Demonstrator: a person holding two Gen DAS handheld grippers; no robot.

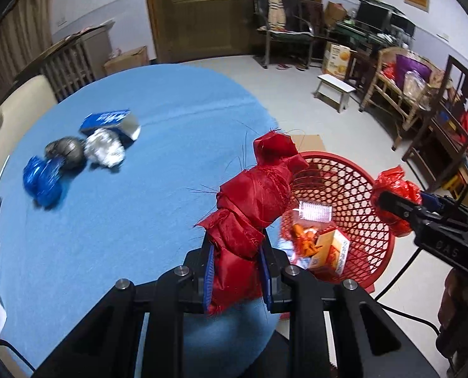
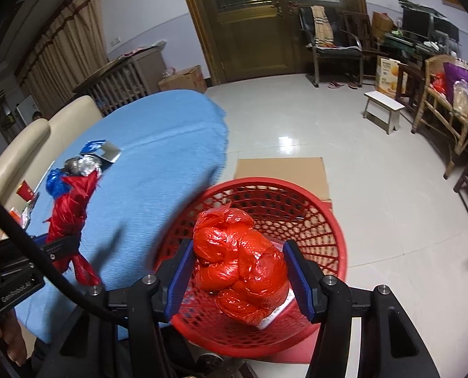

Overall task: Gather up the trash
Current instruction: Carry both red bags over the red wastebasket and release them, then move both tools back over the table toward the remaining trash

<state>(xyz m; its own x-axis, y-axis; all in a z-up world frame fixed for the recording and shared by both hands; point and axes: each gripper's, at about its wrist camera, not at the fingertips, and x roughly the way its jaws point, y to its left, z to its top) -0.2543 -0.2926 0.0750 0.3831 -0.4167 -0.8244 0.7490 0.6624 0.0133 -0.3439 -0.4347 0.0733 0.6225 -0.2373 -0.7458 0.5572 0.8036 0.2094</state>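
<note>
Left gripper (image 1: 237, 266): blue pads clamped tight on a red cloth bundle (image 1: 253, 201), knotted and frayed, standing upright between them over the edge of the blue table (image 1: 139, 220). Right gripper (image 2: 242, 278): jaws part-way apart, clamped on a crumpled red plastic bag (image 2: 240, 261), held above the red basket (image 2: 328, 220). Basket: latticed plastic, on the floor just beside the table, partly over a flat cardboard sheet (image 2: 284, 170); inside, seen from the left wrist, an orange carton (image 1: 331, 249), orange wrapper and a clear printed packet (image 1: 314, 211). Table, far side: blue foil wad (image 1: 42, 182), grey ball (image 1: 65, 152), silver foil wad (image 1: 105, 148) and blue-and-silver box (image 1: 111, 123), clustered and touching. Table, left edge: small red and white items, blurred. Room beyond: wooden door, chairs, white stool (image 2: 383, 110).
</note>
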